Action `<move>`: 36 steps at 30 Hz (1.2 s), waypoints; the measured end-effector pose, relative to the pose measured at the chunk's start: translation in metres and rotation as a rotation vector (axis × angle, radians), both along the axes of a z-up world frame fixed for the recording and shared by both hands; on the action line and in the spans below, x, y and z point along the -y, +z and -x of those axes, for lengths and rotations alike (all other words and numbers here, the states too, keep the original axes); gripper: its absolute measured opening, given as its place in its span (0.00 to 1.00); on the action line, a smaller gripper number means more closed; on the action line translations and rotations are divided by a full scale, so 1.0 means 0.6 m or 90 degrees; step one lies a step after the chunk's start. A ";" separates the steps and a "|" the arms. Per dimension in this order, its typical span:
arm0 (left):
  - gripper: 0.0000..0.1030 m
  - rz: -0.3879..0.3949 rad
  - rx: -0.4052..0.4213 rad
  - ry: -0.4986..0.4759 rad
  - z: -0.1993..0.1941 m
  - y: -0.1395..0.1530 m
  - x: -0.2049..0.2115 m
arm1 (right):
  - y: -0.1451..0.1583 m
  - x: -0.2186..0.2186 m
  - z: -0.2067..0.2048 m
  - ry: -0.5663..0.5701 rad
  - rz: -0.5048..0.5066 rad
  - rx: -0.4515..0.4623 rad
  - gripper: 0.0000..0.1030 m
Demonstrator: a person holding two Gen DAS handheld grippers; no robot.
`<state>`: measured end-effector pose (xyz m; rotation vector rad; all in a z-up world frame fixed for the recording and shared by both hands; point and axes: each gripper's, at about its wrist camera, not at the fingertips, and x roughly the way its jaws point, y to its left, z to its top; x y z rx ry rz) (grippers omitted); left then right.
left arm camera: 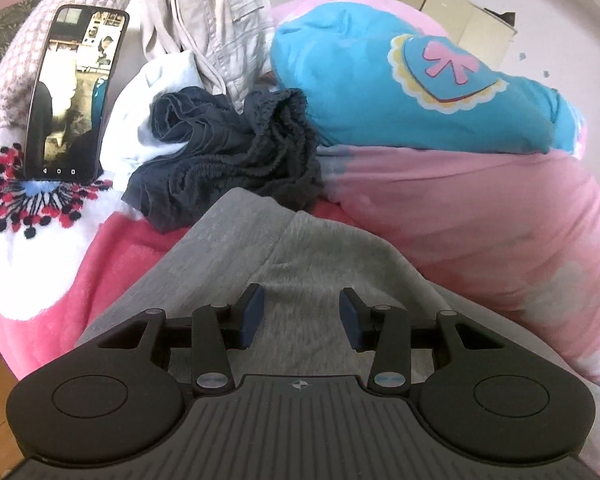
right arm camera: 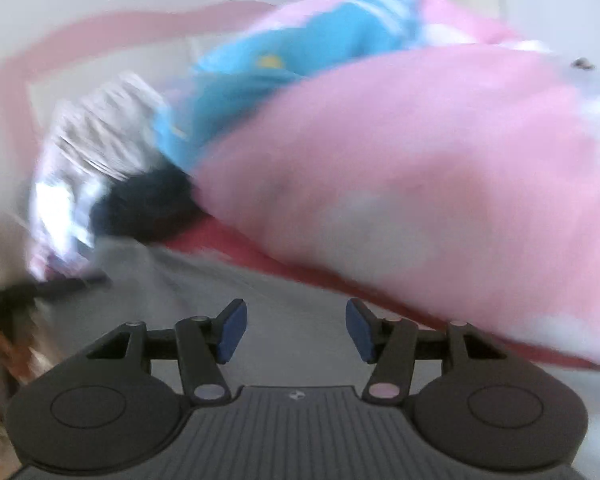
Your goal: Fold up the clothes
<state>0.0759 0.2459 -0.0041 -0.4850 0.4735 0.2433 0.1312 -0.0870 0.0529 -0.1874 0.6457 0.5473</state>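
Hovering over the grey garment (left arm camera: 236, 256) spread on the bed (left arm camera: 112, 248), the left gripper (left arm camera: 299, 314) has its jaws wide apart and empty; the right gripper (right arm camera: 296, 330), in a blurred view, likewise seems empty. Folding needs an edge pinched.

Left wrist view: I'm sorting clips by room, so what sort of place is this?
Most likely a bedroom, on a bed: a pink fleece blanket covers the surface, a big pink and blue pillow lies behind, and loose clothes are heaped beside a propped phone.
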 end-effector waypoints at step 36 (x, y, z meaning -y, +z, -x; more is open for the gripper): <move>0.54 -0.087 0.016 0.052 -0.022 -0.010 0.046 | -0.111 0.133 -0.157 -0.209 -0.014 -0.129 0.25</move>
